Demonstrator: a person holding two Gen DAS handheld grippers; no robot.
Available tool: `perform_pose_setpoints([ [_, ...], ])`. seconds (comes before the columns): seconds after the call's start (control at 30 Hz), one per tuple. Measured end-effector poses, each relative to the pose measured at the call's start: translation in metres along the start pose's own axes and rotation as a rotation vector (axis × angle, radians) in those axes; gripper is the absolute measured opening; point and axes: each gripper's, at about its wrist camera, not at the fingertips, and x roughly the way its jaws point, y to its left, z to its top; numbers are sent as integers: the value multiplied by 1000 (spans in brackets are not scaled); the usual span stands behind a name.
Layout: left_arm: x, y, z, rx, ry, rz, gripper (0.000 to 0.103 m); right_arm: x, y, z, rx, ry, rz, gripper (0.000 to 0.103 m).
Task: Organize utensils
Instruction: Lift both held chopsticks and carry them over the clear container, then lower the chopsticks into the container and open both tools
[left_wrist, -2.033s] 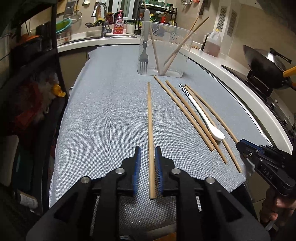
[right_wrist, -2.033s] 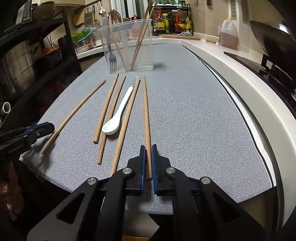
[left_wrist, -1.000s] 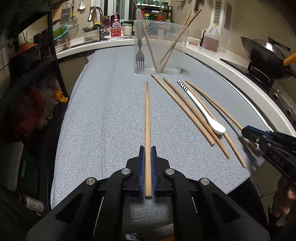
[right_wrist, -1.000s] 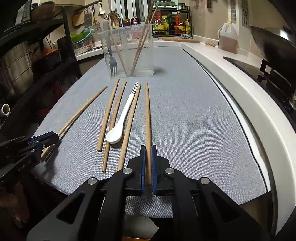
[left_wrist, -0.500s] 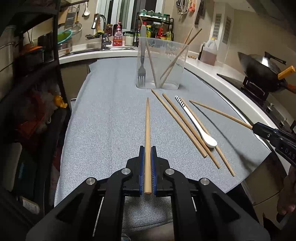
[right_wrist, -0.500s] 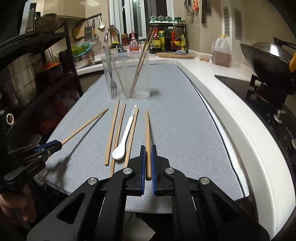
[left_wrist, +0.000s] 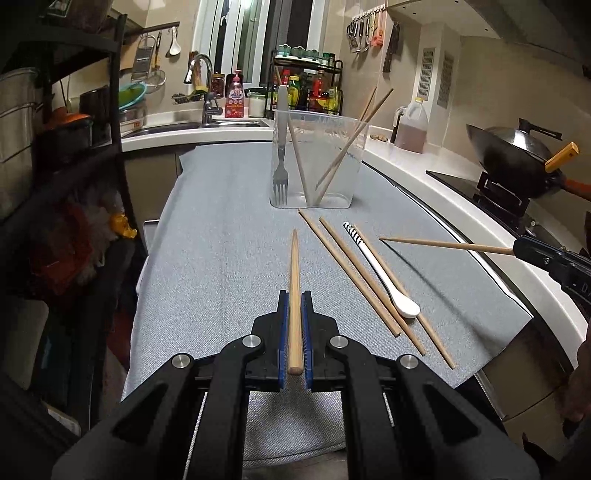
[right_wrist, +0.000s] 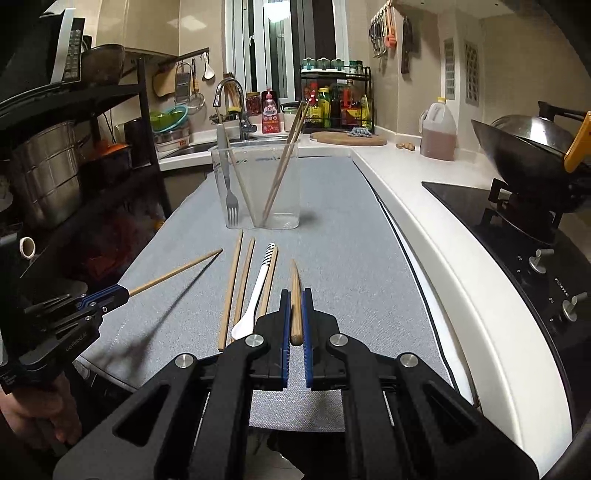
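Left gripper (left_wrist: 294, 306) clamped on one chopstick (left_wrist: 294, 280), right gripper (right_wrist: 295, 306) clamped on another chopstick (right_wrist: 295, 295), both sticks lifted clear of the grey mat (left_wrist: 221, 258); three chopsticks (left_wrist: 347, 273) and white spoon (left_wrist: 384, 280) lie near the clear container (left_wrist: 317, 158) holding a fork (left_wrist: 280, 170).

Little legible: left tongs (right_wrist: 122, 293) have faint lettering on the body, roughly "GenRobot.AI", not sure. Right tongs (left_wrist: 517, 247) show a cut-off "D". Bottle labels by the sink (right_wrist: 271, 110) too blurred to read.
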Motion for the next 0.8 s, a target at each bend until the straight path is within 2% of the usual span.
perform_pose_setpoints([
  [0.23,-10,-3,7,2,-21,5,7,-16,-2,8,3,-39,5,6],
  [0.5,-30,-3,35,6,-77,-16,7,-30,1,28,1,-85,27,6],
  [0.8,-35,1,63,4,-87,-29,7,-34,0,49,25,-111,66,6],
])
